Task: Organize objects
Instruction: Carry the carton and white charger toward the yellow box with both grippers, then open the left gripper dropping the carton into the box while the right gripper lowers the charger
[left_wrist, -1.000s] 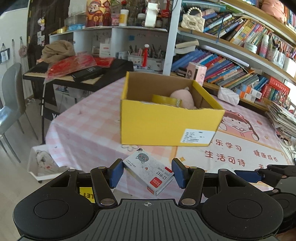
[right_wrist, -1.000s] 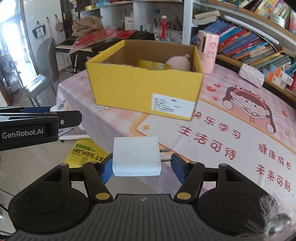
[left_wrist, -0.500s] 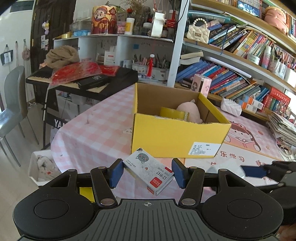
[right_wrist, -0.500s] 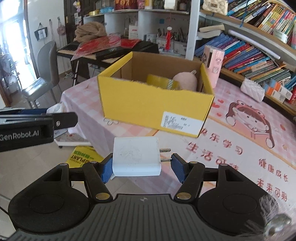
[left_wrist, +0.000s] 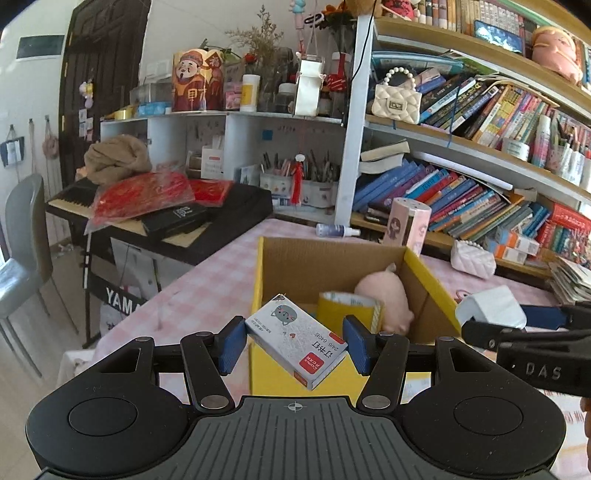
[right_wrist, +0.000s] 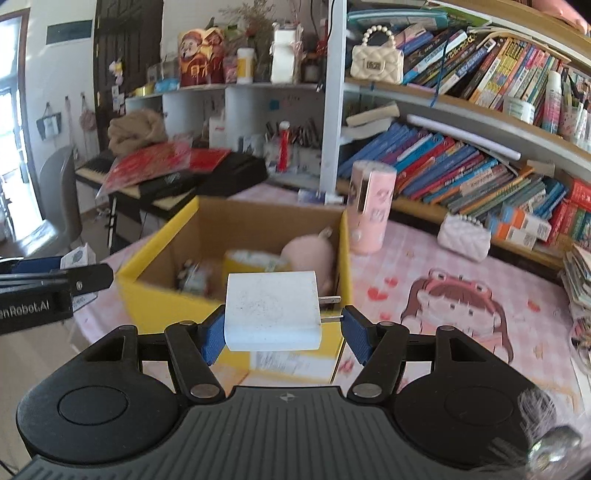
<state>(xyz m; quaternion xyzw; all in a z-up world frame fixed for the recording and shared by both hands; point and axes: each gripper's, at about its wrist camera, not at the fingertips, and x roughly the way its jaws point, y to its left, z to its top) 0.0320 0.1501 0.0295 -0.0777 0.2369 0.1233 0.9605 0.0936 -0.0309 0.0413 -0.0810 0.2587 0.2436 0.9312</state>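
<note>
My left gripper (left_wrist: 294, 343) is shut on a small white staple box (left_wrist: 297, 341) with a grey cat print and a red label, held slantwise over the near wall of the yellow cardboard box (left_wrist: 430, 282). My right gripper (right_wrist: 280, 328) is shut on a white plug adapter (right_wrist: 272, 310), its two prongs pointing right, held over the near wall of the yellow cardboard box (right_wrist: 155, 306). Inside the box lie a pink plush toy (left_wrist: 384, 295), a yellow tape roll (left_wrist: 347, 308) and a small item at the left. Each gripper shows at the other view's edge.
The box stands on a table with a pink checked cloth (left_wrist: 207, 291) and a cartoon-girl mat (right_wrist: 454, 306). A pink cylinder (right_wrist: 369, 206), a white quilted purse (right_wrist: 463, 236), bookshelves, a keyboard stand (left_wrist: 166, 221) and a grey chair (left_wrist: 22, 266) surround it.
Both grippers have risen and come forward toward the yellow box, so I now look into it from above. Both grips are unchanged.
</note>
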